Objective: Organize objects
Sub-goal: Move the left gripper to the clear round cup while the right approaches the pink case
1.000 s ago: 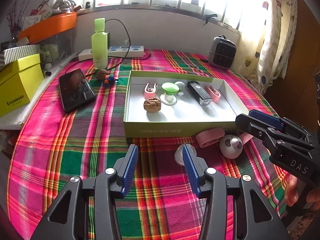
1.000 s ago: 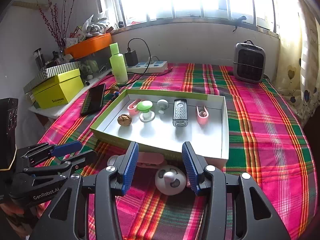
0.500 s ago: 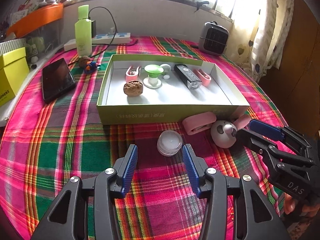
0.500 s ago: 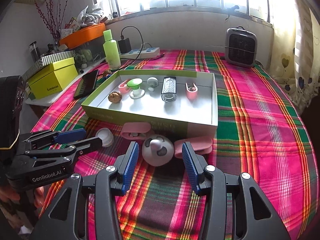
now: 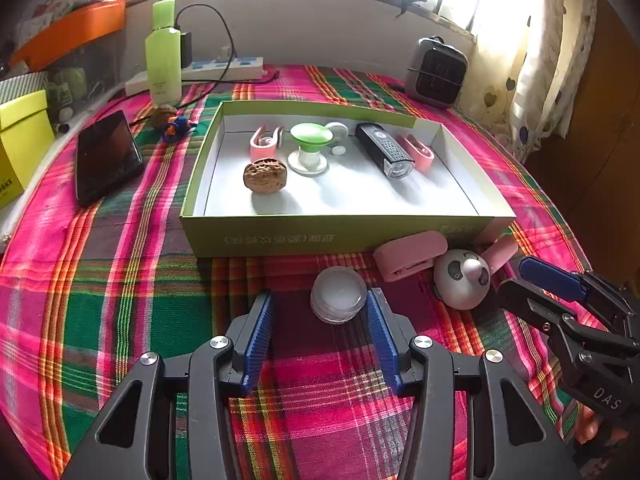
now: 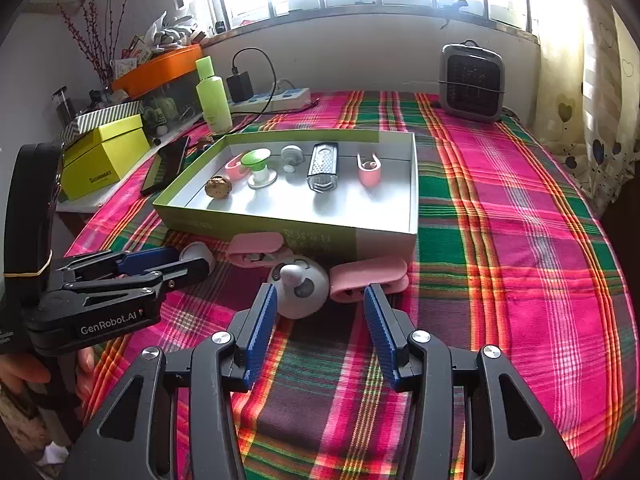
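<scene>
The left hand-held gripper [image 5: 318,332] stands released, its right pad just beside a small clear jar [image 5: 338,294] on the plaid-covered surface [image 5: 120,280]. The right hand-held gripper [image 6: 320,320], also released, flanks a white round toy [image 6: 298,290]. Both things sit close against the near wall of the green box [image 5: 280,236], with bare cloth behind. "GenRobot.AI" reads on the left one; the box's print looks too blurred to read.

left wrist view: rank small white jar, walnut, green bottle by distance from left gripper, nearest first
1. Small white jar: on the cloth right at the left gripper fingertips, against its right finger, outside the box.
2. Walnut: inside the green box, front left part.
3. Green bottle: upright beyond the box, far left, by the power strip.
</scene>
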Demonstrator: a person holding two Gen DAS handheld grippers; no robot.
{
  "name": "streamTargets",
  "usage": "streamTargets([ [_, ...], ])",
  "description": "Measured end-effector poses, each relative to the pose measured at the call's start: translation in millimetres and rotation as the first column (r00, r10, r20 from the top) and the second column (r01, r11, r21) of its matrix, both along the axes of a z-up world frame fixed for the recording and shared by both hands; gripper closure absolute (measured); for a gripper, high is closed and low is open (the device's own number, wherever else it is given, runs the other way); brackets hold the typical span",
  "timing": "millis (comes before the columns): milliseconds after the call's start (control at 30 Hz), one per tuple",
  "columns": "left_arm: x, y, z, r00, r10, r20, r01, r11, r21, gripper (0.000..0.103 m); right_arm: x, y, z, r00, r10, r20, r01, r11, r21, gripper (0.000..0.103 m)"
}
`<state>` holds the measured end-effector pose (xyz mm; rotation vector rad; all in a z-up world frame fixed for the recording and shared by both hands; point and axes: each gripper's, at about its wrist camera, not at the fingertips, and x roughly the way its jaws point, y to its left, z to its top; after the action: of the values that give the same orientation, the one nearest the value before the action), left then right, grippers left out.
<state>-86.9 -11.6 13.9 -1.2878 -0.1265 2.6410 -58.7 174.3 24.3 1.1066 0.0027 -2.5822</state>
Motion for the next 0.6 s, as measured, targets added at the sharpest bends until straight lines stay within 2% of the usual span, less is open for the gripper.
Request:
streamTargets([
  [200,-2,-1,0,1.000,0.009,-0.011,-0.009,1.000,0.003,0.058,-8,20,-2,0.996,-0.086,0.022,0.087,0.996,-0.022,0.056],
  [467,-2,-2,-1,1.000,0.014,-0.017,-0.013,1.000,0.005,0.058,-29,24,-6,0.983,-0.160,0.089,0.169,0.980,-0.102,0.056],
  [600,-2,-2,-1,1.000,0.015,-0.017,-0.015,1.000,0.007,0.058,-34,23,-10,0.975,-0.190,0.116,0.203,0.973,-0.113,0.056],
])
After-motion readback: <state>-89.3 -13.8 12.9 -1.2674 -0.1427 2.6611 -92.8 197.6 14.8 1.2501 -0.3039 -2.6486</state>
